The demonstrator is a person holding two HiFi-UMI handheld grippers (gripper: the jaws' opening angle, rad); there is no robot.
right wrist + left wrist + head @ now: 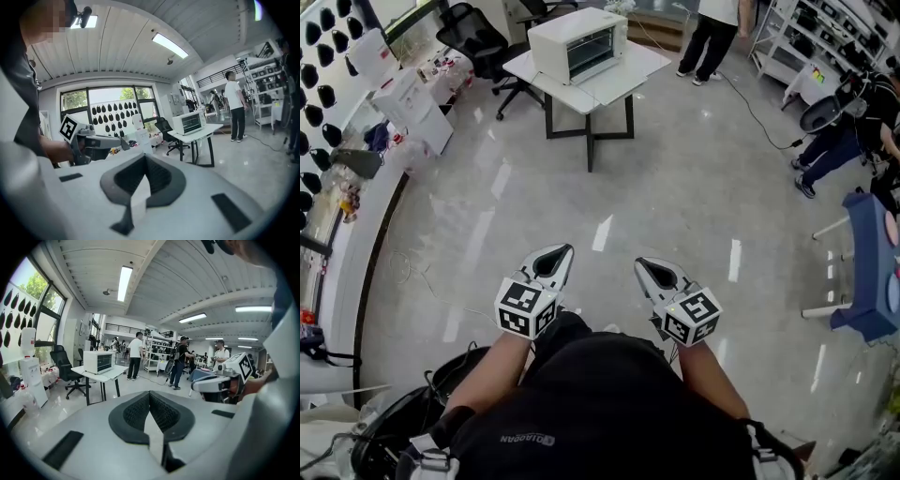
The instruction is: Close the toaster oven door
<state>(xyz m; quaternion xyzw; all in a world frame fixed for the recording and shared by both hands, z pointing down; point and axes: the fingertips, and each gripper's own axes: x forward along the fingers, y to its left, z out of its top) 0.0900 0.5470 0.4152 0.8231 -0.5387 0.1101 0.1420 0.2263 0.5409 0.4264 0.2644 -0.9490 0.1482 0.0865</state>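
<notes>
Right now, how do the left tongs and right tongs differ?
The left tongs angle toward the head view's right, the right tongs toward its left. The left tongs' marker cube shows a different pattern from the right tongs' marker cube. Both are shut, empty, far from the toaster oven.

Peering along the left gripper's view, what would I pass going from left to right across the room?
Water dispenser → black office chair → white toaster oven → person in a white shirt → person in dark clothes → right gripper.
</notes>
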